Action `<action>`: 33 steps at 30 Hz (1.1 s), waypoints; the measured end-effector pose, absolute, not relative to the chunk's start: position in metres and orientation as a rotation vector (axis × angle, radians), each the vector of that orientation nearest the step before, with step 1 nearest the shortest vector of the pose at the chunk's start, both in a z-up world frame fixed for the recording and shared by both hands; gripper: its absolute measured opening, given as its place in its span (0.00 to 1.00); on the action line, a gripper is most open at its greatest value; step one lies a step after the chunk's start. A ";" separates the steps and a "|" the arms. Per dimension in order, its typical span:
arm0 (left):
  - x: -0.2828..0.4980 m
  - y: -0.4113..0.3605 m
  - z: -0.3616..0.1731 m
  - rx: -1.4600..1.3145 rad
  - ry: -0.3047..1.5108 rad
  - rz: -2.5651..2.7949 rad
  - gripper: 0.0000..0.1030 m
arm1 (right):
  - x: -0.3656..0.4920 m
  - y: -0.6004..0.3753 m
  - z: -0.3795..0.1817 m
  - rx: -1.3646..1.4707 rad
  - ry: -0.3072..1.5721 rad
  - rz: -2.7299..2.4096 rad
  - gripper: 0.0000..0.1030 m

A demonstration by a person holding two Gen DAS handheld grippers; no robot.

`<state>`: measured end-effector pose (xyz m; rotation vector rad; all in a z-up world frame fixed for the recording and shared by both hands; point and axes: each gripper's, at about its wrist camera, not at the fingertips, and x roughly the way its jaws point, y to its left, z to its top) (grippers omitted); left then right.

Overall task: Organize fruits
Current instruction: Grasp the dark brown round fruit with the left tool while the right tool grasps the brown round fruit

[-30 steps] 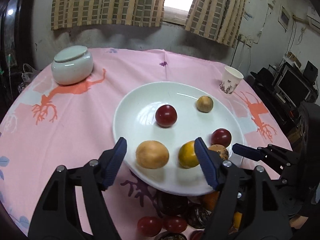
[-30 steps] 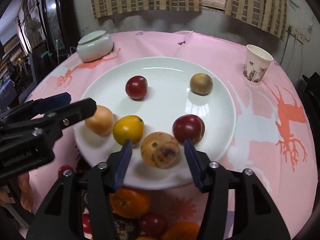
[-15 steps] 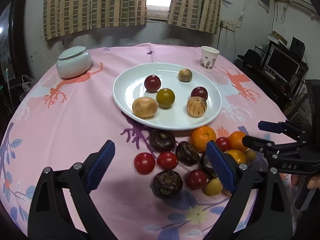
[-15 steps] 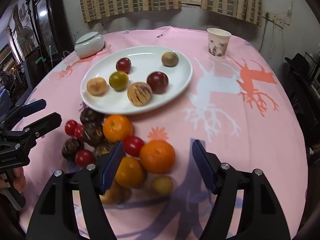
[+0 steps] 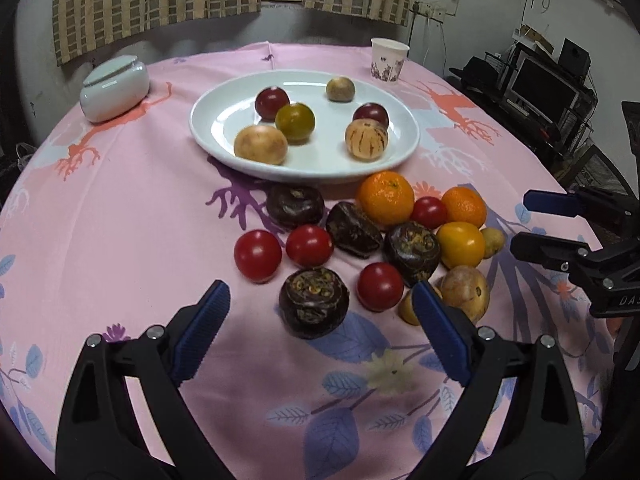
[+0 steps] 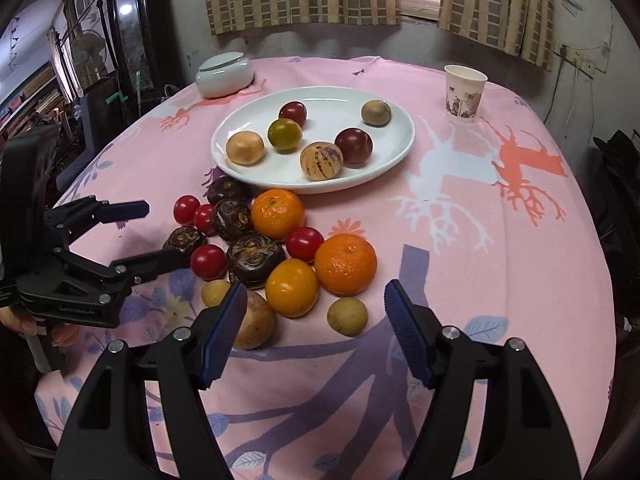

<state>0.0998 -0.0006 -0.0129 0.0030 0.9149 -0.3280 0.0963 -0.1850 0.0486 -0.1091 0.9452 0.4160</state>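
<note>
We work over a round surface (image 5: 120,208) under a pink printed cloth, and the white plate (image 5: 216,120) sits past its middle so that it stays within reach of both tongs. Six fruits already lie on the plate, spread apart and not piled, which we judge keeps each one easy to set down without knocking a neighbour. The rest, the unsorted pile (image 6: 256,240), lies on the cloth just in front of the plate's near rim: oranges, red tomatoes, dark ridged fruits and a few small yellow ones, most of them touching.

A lidded white jar (image 5: 114,88) and a paper cup (image 6: 465,94) stand well apart at the far edge, out of the way of the sorting.

Our left tongs (image 5: 320,328) hover low over the near side of the pile, fingers wide apart and empty, with a dark ridged fruit (image 5: 314,302) and a red tomato (image 5: 380,286) lying between them. Our right tongs (image 6: 316,334) are likewise spread and empty, lined up on the yellow-orange fruit (image 6: 292,288) and a small yellow one (image 6: 347,316). We judge both are held open to choose the next piece.
</note>
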 end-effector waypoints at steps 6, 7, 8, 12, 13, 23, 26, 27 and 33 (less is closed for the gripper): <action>0.102 0.000 -0.023 -0.019 0.960 -0.357 0.91 | 0.094 -0.179 0.042 -0.136 0.977 0.431 0.70; 0.101 -0.002 -0.023 -0.012 0.953 -0.359 0.91 | 0.093 -0.178 0.042 -0.137 0.979 0.436 0.70; 0.101 -0.003 -0.024 -0.002 0.950 -0.361 0.91 | 0.094 -0.178 0.041 -0.136 0.982 0.438 0.70; 0.103 -0.004 -0.028 0.006 0.978 -0.388 0.88 | 0.092 -0.177 0.041 -0.138 0.983 0.444 0.70; 0.103 -0.003 -0.027 0.012 0.984 -0.391 0.87 | 0.092 -0.176 0.041 -0.137 0.980 0.445 0.70; 0.107 -0.005 -0.038 0.111 1.005 -0.324 0.86 | 0.090 -0.171 0.041 -0.151 0.977 0.458 0.70; 0.107 -0.008 -0.039 0.142 0.994 -0.311 0.87 | 0.089 -0.171 0.041 -0.151 0.974 0.461 0.70; 0.107 -0.007 -0.039 0.139 0.985 -0.306 0.87 | 0.089 -0.171 0.041 -0.152 0.975 0.462 0.70; 0.103 -0.004 -0.034 0.109 0.943 -0.309 0.41 | 0.090 -0.169 0.037 -0.161 0.985 0.459 0.70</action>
